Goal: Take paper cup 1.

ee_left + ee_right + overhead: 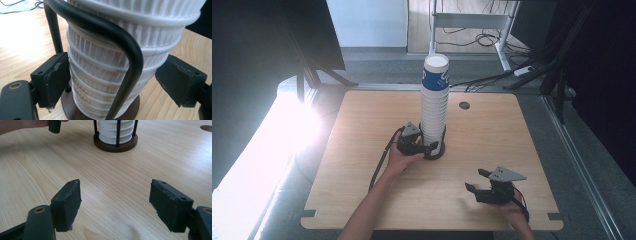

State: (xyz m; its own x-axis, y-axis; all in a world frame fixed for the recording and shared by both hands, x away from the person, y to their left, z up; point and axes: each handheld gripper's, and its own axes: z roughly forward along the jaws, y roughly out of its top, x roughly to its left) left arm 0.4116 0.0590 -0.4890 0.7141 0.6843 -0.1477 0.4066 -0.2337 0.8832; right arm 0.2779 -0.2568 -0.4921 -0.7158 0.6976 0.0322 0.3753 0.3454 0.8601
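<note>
A tall stack of white ribbed paper cups [434, 102], the top one printed blue, stands in a holder [435, 152] with a dark round base and black wire rods at the table's middle. My left gripper [426, 147] is low at the stack's left side, open. In the left gripper view its jaws straddle the cups [105, 75] near the base [72, 111]; the left pad [56, 78] is close against them, the right pad [178, 81] stands apart. A black rod [125, 42] curves in front. My right gripper [475, 179] hovers open near the front right, with bare wood between its pads [67, 205].
The wooden table [362, 165] has a round cable hole [464, 105] behind the stack. Strong glare lies off its left edge. In the right gripper view the holder [115, 143] stands far ahead, with the other hand [22, 125] at the top left.
</note>
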